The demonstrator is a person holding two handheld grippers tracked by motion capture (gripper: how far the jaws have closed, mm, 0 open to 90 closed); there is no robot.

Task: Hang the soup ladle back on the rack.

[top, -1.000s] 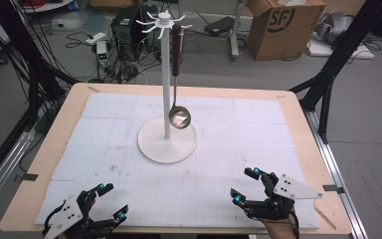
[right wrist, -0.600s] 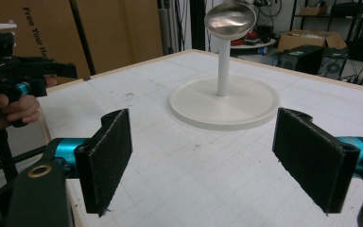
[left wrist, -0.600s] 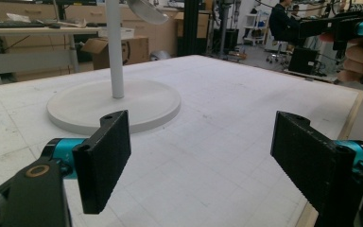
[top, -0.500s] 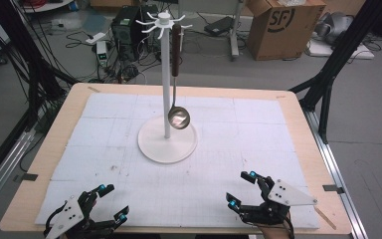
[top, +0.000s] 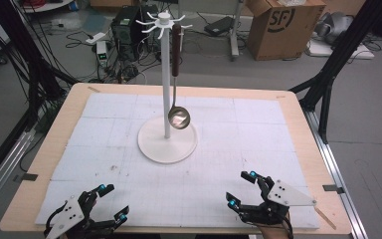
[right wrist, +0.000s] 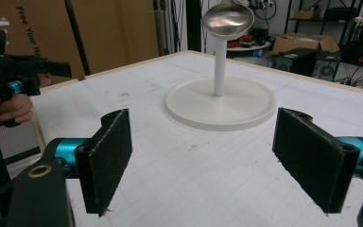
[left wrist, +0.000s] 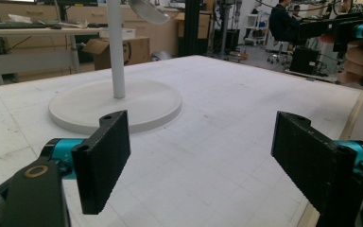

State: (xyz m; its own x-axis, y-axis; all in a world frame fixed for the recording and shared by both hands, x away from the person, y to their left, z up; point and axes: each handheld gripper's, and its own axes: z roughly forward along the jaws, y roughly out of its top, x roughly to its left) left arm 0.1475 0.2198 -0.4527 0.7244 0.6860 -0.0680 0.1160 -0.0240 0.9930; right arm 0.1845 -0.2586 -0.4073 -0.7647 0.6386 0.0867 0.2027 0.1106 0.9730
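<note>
Ladle (top: 179,118) hangs mid-table; both tools gaping at near edge.

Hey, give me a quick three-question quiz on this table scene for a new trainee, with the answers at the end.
1. True or false: the ladle lies flat on the mat.
2. What does the ladle hang from? A) the stand B) the box C) the right gripper
3. Fill in: both the left gripper and the right gripper have their fingers ____.

Key:
1. False. It hangs with its bowl above the stand's round base.
2. A. Its dark handle is hooked at the top of the stand.
3. Open. Both gripper views show a wide gap with nothing held.
</note>
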